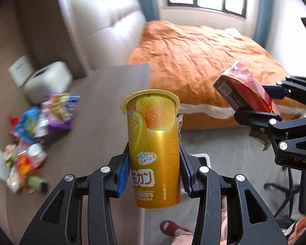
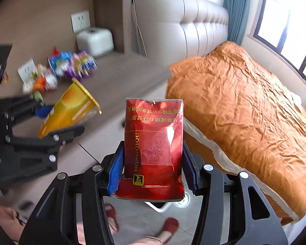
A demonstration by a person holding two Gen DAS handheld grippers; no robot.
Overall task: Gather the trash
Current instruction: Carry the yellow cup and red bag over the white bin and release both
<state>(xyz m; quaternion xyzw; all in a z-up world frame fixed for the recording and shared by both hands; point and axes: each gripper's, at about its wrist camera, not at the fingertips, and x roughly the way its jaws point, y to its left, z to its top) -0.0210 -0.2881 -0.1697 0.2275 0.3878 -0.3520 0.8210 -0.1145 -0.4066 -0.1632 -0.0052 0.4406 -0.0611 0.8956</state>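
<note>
Left gripper (image 1: 155,171): we clamp the orange jelly-drink cup (image 1: 153,143); its slick taper may slide out.
Right gripper (image 2: 153,171): closed on the crumpled red cigarette pack (image 2: 153,147); soft foil could buckle.
Bin (image 2: 165,206): at 6 o'clock, mostly hidden; we might miss it.

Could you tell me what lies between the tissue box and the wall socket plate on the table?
A heap of wrappers, between the tissue box and the plate on the table; the right wrist view shows it best.

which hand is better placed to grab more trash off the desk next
Neither yet: both are full. The left tongs grip the yellow cup, the right tongs the red pack. Once emptied, probably left: the wrapper pile lies on its side.
</note>
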